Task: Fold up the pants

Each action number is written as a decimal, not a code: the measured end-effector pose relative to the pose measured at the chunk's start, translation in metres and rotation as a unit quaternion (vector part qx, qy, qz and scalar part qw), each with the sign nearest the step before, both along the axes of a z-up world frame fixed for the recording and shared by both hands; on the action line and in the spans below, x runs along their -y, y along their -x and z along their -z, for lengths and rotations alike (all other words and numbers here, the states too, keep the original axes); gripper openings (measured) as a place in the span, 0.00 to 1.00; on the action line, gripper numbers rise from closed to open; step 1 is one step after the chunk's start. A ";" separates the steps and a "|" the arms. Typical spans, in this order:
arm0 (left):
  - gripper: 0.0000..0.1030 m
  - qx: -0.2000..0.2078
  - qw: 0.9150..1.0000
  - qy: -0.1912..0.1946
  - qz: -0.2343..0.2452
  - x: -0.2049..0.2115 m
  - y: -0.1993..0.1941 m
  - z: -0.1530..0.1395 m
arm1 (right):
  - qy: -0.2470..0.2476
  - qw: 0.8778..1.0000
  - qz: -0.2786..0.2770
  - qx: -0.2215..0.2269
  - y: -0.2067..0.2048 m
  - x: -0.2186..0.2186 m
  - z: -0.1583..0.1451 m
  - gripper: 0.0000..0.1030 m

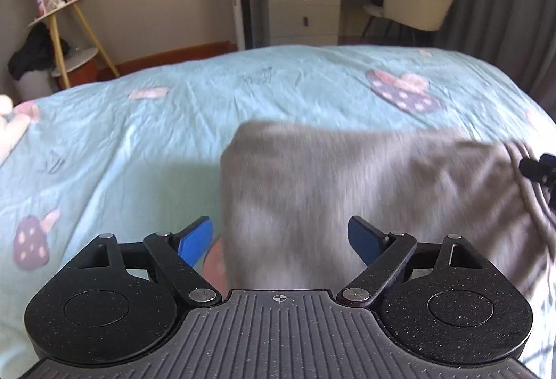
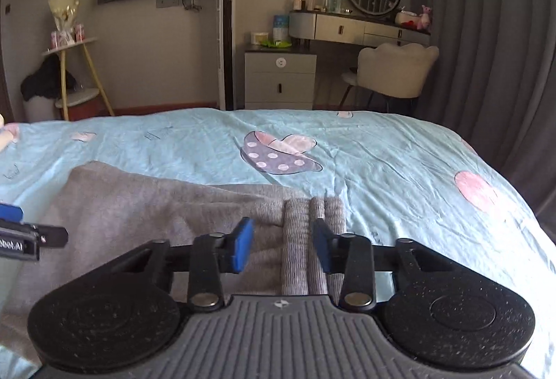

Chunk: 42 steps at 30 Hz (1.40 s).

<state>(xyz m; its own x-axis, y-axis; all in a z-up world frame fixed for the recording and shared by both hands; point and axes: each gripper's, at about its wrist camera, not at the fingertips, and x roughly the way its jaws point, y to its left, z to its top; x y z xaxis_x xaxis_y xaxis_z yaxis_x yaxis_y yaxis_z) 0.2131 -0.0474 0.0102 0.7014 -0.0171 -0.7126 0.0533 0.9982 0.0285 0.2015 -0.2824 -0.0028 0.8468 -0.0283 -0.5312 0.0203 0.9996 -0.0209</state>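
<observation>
Below: left gripper (image 1: 280, 238) spread wide over the near edge of grey pants (image 1: 365, 198), blue pads (image 1: 196, 236) clear of the cloth on either side, gripping nothing. Right gripper (image 2: 283, 245) narrower, parted around the ribbed cuffs (image 2: 314, 233), pads not pinching. Pants lying folded on a turquoise bedspread (image 2: 399, 163), blurred in left view.

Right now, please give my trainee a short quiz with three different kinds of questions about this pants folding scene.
1. True or false: the left gripper is clamped on the grey pants.
2. The ribbed cuffs lie between the jaws of which gripper? A) left B) right
3. Fill in: the pants lie on a light ____ bedsheet.

Key: 1 false, its jaws stand wide open. 2 B. 3 blue.
</observation>
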 end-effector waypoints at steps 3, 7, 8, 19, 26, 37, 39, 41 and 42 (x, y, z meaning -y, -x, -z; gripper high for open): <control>0.87 0.015 1.000 0.006 -0.010 0.005 -0.025 0.001 | 0.004 1.000 0.004 -0.012 -0.023 0.001 0.004 0.33; 0.87 0.018 1.000 -0.023 -0.010 0.016 -0.057 0.015 | 0.013 1.000 -0.001 -0.028 -0.044 0.006 0.019 0.32; 0.87 0.015 0.999 -0.033 -0.008 0.018 -0.063 0.021 | 0.014 0.999 0.000 -0.035 -0.048 0.008 0.024 0.32; 1.00 -0.005 0.999 -0.032 -0.011 0.010 -0.087 0.056 | 0.006 0.999 -0.004 -0.053 -0.062 0.024 0.051 0.49; 0.98 -0.023 1.000 0.001 -0.003 0.002 -0.061 0.023 | -0.017 0.998 -0.001 -0.056 -0.019 0.030 0.024 0.56; 0.98 -0.041 0.992 -0.074 0.092 0.043 -0.074 0.026 | 0.028 0.982 -0.164 -0.095 -0.067 -0.038 0.016 0.53; 0.98 -0.038 0.988 -0.098 0.114 0.048 -0.073 0.033 | 0.049 0.975 -0.183 -0.119 -0.075 -0.049 0.029 0.53; 0.99 -0.051 0.988 -0.088 0.116 0.046 -0.080 0.039 | 0.069 0.971 -0.182 -0.139 -0.081 -0.054 0.047 0.57; 1.00 -0.057 0.989 -0.083 0.111 0.044 -0.083 0.042 | 0.071 0.972 -0.183 -0.132 -0.080 -0.054 0.052 0.59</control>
